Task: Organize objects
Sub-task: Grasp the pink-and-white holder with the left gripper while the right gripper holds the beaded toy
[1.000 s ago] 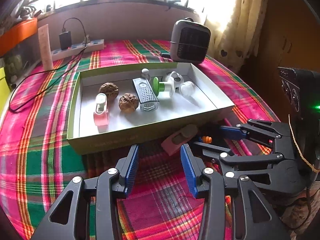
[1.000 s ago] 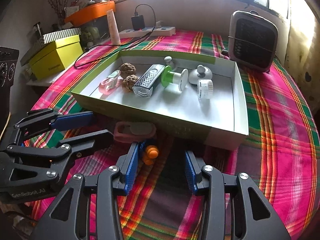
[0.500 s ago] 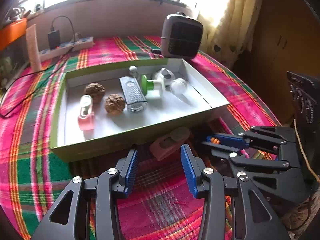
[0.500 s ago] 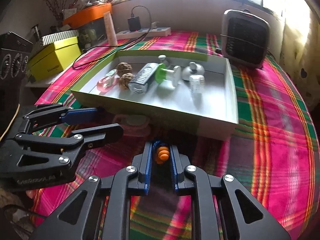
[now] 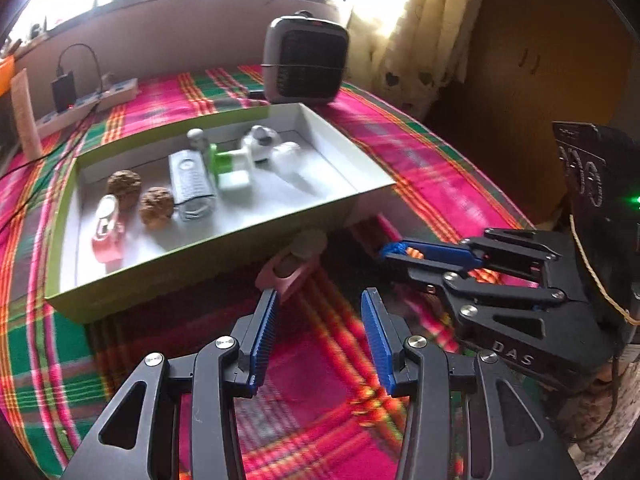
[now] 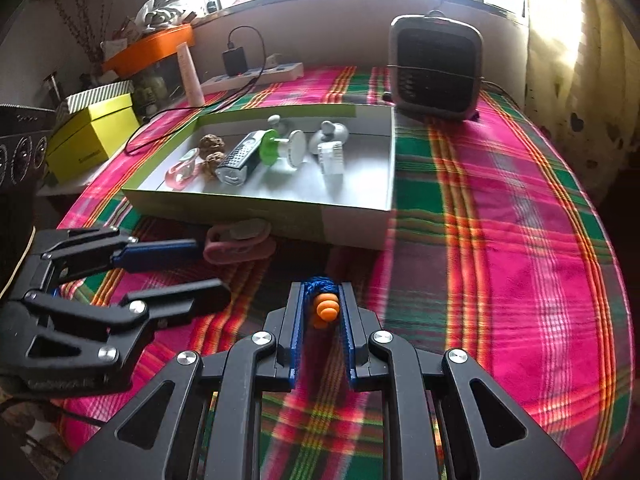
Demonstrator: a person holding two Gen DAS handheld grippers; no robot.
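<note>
Right hand-held gripper (image 6: 320,300) clamping narrow on a small orange ribbed earplug with a blue braided cord (image 6: 326,308), just in front of the shallow white cardboard tray with a green rim (image 6: 352,228), above the pink, green and orange plaid cloth covering the tabletop (image 6: 500,220); pads pressing on both sides of the plug, having just been closing on it; left hand-held gripper (image 5: 318,336) hovering half open, gripping nothing, blue ribbed fingers (image 5: 264,336) pointing toward a pink plastic case with a grey round lid (image 5: 294,264) lying against the tray's near wall; sitting inside the tray: two brown wrinkled walnuts (image 5: 157,208), a silver perforated grater-like piece (image 5: 190,184), a green and white plastic spool (image 5: 230,160), another pink case (image 5: 106,228), white round pieces toward the far corner (image 5: 264,144); standing behind the tray: a grey boxy heater with a dark grille (image 6: 436,68); resting near the wall: a white power strip with a black charger plugged in (image 6: 256,70).
</note>
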